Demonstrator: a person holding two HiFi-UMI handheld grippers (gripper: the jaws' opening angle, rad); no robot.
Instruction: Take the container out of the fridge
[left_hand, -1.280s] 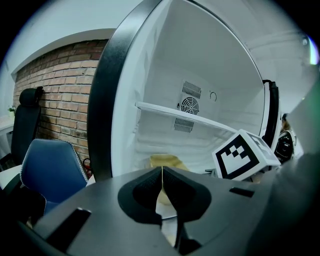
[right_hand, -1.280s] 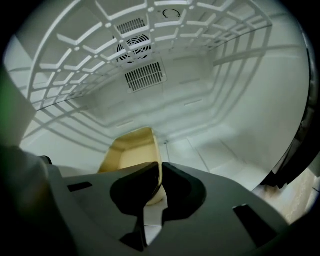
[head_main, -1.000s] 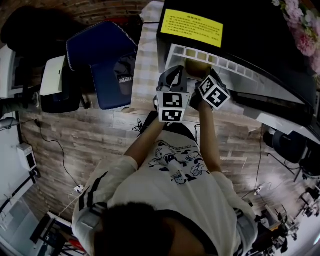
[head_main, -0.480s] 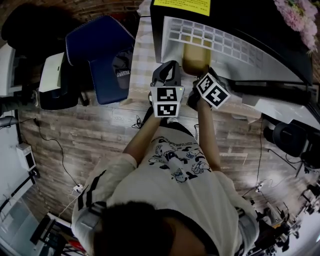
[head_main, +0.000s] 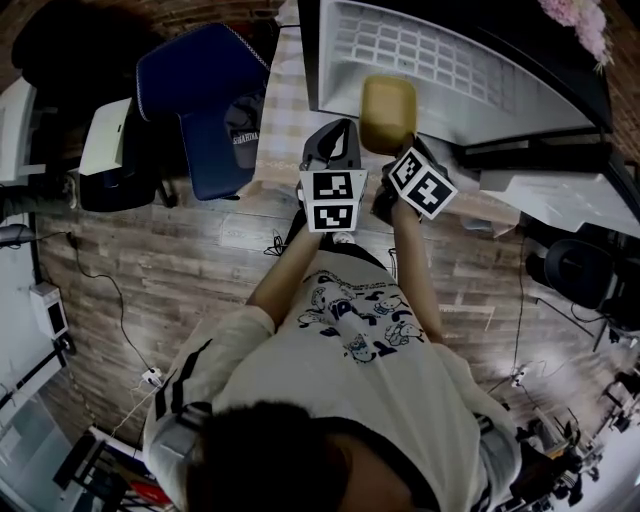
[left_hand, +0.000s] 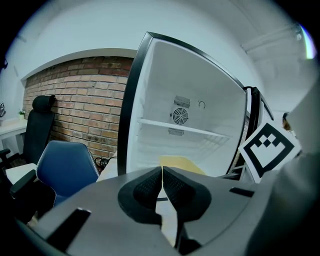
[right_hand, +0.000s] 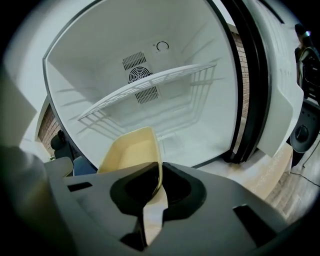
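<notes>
**R gripper (right_hand: 159, 175) has the container (right_hand: 131, 151) by one wall, just outside the fridge (right_hand: 100, 65).**

R jaws are nearly together, pinching one thin wall of the yellow container, which looks empty. It hangs in the air in front of the open fridge, under the wire shelf (right_hand: 150, 82) as seen from the R gripper view, touching nothing else I can see. L gripper (left_hand: 162, 175) has its jaws pressed together w/ nothing betw. them; it's just beside the container, idle. Step, as I read it: the pull-out, prob. almost done, since the container looks about clear of the opening in the head view. Next calls for bringing it back & away, clear of the door (right_hand: 280, 115) on the R. The pinch must be firm, since a one-wall hold may let it tip. Then a spot to set it down, e.g. the table (head_main: 285, 110). L could steady the far wall but would need to open first.
</notes>
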